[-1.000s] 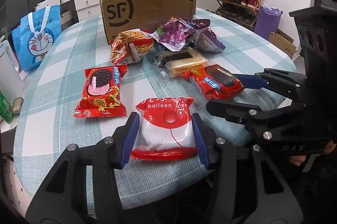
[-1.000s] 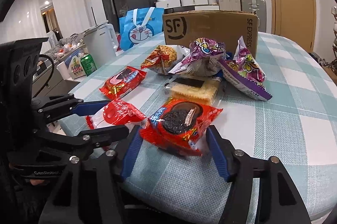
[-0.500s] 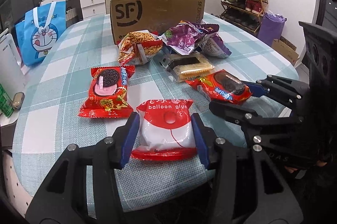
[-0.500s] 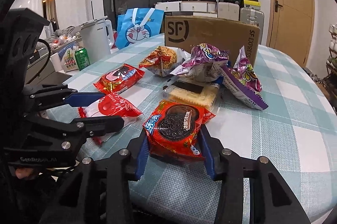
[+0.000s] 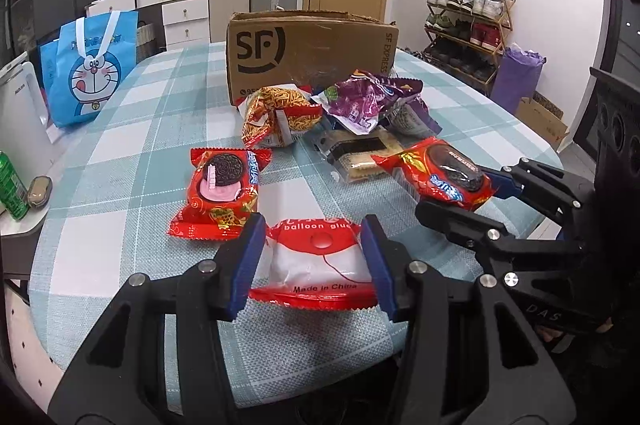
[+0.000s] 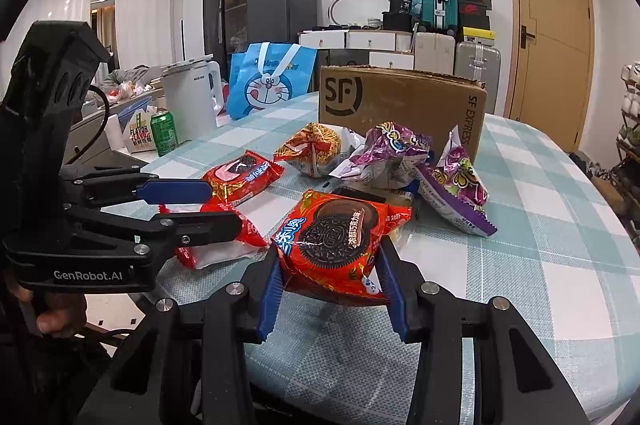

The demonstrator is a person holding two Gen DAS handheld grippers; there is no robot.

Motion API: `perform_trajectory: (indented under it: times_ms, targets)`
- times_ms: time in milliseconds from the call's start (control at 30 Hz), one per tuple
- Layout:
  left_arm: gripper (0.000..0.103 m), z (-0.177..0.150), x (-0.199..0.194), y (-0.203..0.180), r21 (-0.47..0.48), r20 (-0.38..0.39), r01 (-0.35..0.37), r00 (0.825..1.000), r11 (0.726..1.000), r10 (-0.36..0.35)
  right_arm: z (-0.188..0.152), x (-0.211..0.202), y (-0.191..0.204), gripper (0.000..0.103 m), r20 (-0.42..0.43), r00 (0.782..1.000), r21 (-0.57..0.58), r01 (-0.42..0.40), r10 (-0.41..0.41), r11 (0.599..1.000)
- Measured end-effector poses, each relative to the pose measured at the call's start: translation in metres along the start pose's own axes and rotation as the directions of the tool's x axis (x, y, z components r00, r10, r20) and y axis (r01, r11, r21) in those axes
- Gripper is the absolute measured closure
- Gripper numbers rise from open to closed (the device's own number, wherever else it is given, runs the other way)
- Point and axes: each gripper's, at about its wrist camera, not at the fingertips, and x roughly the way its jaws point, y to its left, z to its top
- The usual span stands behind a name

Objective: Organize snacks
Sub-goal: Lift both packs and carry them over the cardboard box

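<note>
Left wrist: left tool (image 5: pixel 314 261) clenched on balloon pack (image 5: pixel 318 263); box (image 5: pixel 312 55) far ahead, snacks between.

Right wrist: right tool (image 6: pixel 332 289) grasping Oreo pack (image 6: pixel 334 237), lifted off counter (image 6: pixel 540 265). Nothing visibly boxed; sorting barely begun.

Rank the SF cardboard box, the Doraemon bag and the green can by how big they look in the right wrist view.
1. SF cardboard box, plainly the largest.
2. Doraemon bag, clearly smaller, though it stands farther back, which shrinks it.
3. Green can, smallest by far.
</note>
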Motion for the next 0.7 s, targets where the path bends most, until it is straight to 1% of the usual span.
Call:
perform_trajectory:
  times_ms: [167,233,367,433,500,600,633,667,700]
  targets:
    - [0.056,0.001,-0.003,0.001,-0.010,0.016,-0.002,1.000,1.000,0.002,0.002,-0.002,-0.006,0.059,0.006,1.000,0.013,0.014,-0.014,1.000]
    - [0.056,0.000,-0.001,-0.001,0.001,-0.003,-0.011,1.000,1.000,0.011,0.001,-0.002,-0.009,0.059,0.004,1.000,0.025,0.015,-0.015,1.000]
    - [0.056,-0.001,0.003,-0.006,0.024,-0.046,0.018,0.999,1.000,-0.017,0.001,-0.002,-0.010,0.059,0.000,1.000,0.029,0.015,-0.015,0.999]
    - [0.056,-0.003,0.005,-0.011,0.054,-0.052,0.009,0.999,0.998,-0.006,0.001,-0.001,-0.009,0.059,-0.005,1.000,0.028,0.014,-0.014,1.000]
    - [0.056,-0.005,0.009,-0.015,0.081,-0.073,-0.005,0.997,0.997,0.011,0.000,-0.001,-0.009,0.059,-0.005,1.000,0.026,0.012,-0.012,1.000]
    - [0.056,-0.008,0.015,-0.018,0.093,-0.098,-0.013,0.995,0.996,0.022,0.000,-0.002,-0.009,0.059,-0.003,1.000,0.027,0.012,-0.012,1.000]
    - [0.057,-0.009,0.016,-0.018,0.095,-0.098,-0.017,0.995,0.995,0.026,0.000,-0.002,-0.009,0.059,-0.003,1.000,0.028,0.012,-0.012,1.000]
    - [0.062,-0.009,0.016,-0.018,0.097,-0.091,-0.022,0.995,0.995,0.031,0.000,-0.002,-0.009,0.059,-0.004,1.000,0.029,0.012,-0.012,1.000]
    - [0.063,-0.010,0.016,-0.018,0.100,-0.086,-0.024,0.996,0.995,0.033,0.001,-0.002,-0.009,0.059,-0.005,1.000,0.030,0.011,-0.011,0.999]
